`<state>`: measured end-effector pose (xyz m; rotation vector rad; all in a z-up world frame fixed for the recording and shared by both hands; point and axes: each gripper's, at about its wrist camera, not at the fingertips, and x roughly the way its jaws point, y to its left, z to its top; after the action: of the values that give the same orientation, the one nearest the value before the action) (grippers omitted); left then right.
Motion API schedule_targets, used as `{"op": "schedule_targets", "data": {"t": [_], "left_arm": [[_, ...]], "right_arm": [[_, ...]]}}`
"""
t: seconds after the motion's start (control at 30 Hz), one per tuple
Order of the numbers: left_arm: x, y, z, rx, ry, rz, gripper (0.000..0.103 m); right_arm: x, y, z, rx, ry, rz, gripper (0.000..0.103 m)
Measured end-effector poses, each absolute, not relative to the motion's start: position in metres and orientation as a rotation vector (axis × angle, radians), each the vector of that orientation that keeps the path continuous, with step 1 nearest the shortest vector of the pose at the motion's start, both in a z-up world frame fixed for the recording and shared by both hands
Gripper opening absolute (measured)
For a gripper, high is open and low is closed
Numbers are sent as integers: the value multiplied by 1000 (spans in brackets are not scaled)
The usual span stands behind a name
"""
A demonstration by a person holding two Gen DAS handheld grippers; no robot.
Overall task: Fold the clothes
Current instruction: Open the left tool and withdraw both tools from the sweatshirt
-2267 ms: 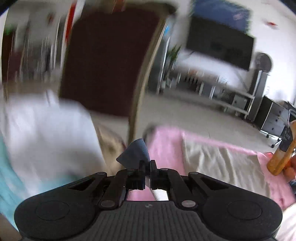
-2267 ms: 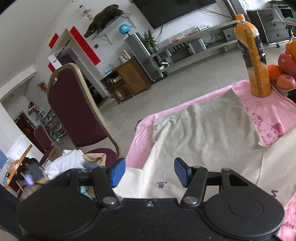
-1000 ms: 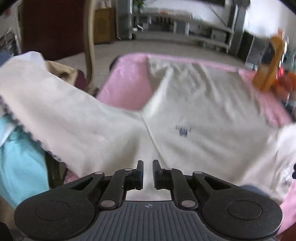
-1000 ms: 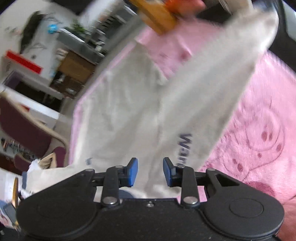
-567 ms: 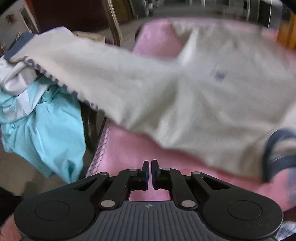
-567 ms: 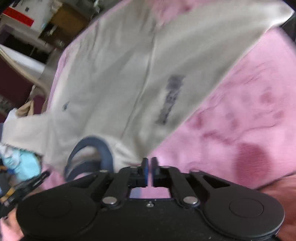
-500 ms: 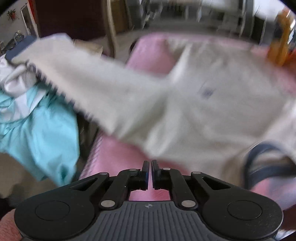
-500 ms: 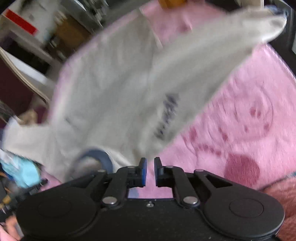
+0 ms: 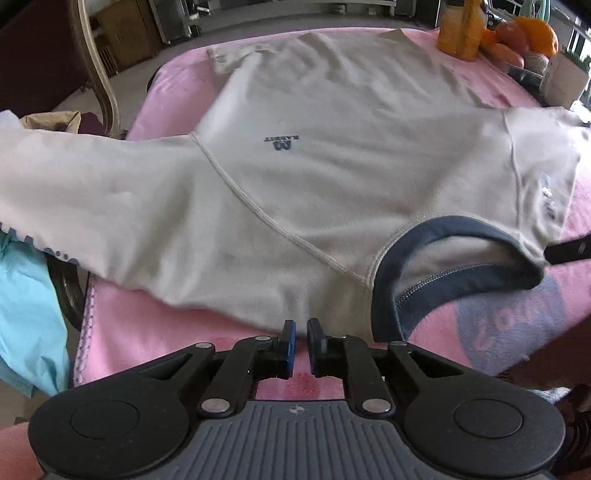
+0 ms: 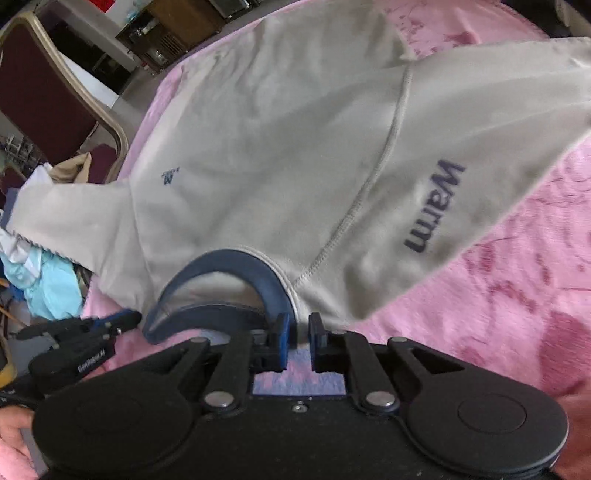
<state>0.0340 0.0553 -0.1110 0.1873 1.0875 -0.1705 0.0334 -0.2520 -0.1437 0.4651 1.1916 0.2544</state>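
Observation:
A cream sweatshirt (image 9: 332, 158) with a navy collar (image 9: 443, 258) lies spread face up on the pink blanket (image 9: 147, 325); it also shows in the right wrist view (image 10: 277, 147), collar (image 10: 229, 266) nearest me. My left gripper (image 9: 299, 332) sits at the shoulder edge left of the collar, jaws nearly closed with a small gap, holding nothing visible. My right gripper (image 10: 299, 328) sits at the shoulder edge right of the collar, jaws also slightly apart. The left sleeve (image 9: 74, 184) hangs off the table's left side. The right sleeve (image 10: 498, 92) reads "Warm".
A maroon chair (image 10: 44, 81) with clothes stands left of the table. Light blue clothes (image 9: 26, 302) hang at the left. An orange juice bottle (image 9: 458, 29) and fruit (image 9: 524, 33) stand at the far right corner.
Both grippers pulled the sweatshirt toward me and laid it flat on the blanket. Their jaws have opened slightly at the shoulders.

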Motion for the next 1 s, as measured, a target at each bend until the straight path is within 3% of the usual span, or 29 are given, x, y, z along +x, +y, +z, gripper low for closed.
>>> {"op": "schedule_targets", "data": {"t": [0.1, 0.3, 0.43, 0.47, 0.5, 0.53, 0.73, 0.93, 1.0], "left_arm": [[49, 72, -80, 137, 1005, -151, 14], [102, 99, -18, 80, 843, -95, 26], [171, 106, -11, 71, 811, -49, 44], [190, 107, -13, 68, 811, -41, 50], [215, 109, -20, 57, 818, -24, 50], [237, 110, -27, 50, 822, -6, 50], [353, 116, -76, -40, 886, 49, 50], [424, 105, -123, -79, 923, 29, 66], [438, 104, -132, -79, 915, 26, 65]], "right_arm": [[36, -265, -107, 510, 1085, 278, 12], [80, -276, -21, 471, 841, 276, 17], [125, -289, 0, 464, 749, 240, 27], [142, -290, -2, 443, 742, 228, 34], [159, -291, -4, 423, 740, 215, 42], [180, -292, -13, 399, 751, 198, 44], [312, -310, -95, 298, 863, 37, 44], [395, -327, -148, 268, 853, -54, 44], [415, -330, -163, 245, 853, -74, 44]]}}
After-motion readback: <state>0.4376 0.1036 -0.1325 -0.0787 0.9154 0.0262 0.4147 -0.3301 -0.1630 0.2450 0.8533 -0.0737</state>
